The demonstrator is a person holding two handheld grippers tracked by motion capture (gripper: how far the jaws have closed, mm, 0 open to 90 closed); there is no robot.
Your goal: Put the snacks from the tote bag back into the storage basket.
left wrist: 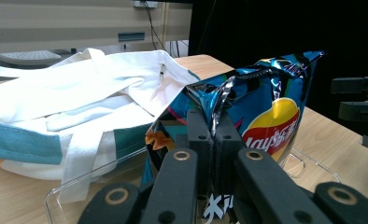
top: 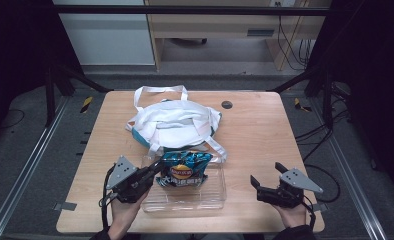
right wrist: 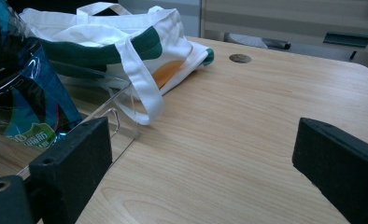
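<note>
We see the wooden table [top: 265, 135] with a white tote bag [top: 175, 122] lying far of a clear tray [top: 212, 197]; our left gripper [top: 157, 167] pinches the chip bag [top: 185, 170] over the tray, seemingly for bagging; our right gripper [top: 255, 182] waits near right, jaws wide, empty

Table [top: 265, 130] R side open; tote bag [top: 175, 122] & clear tray [top: 212, 197] block centre.
</note>
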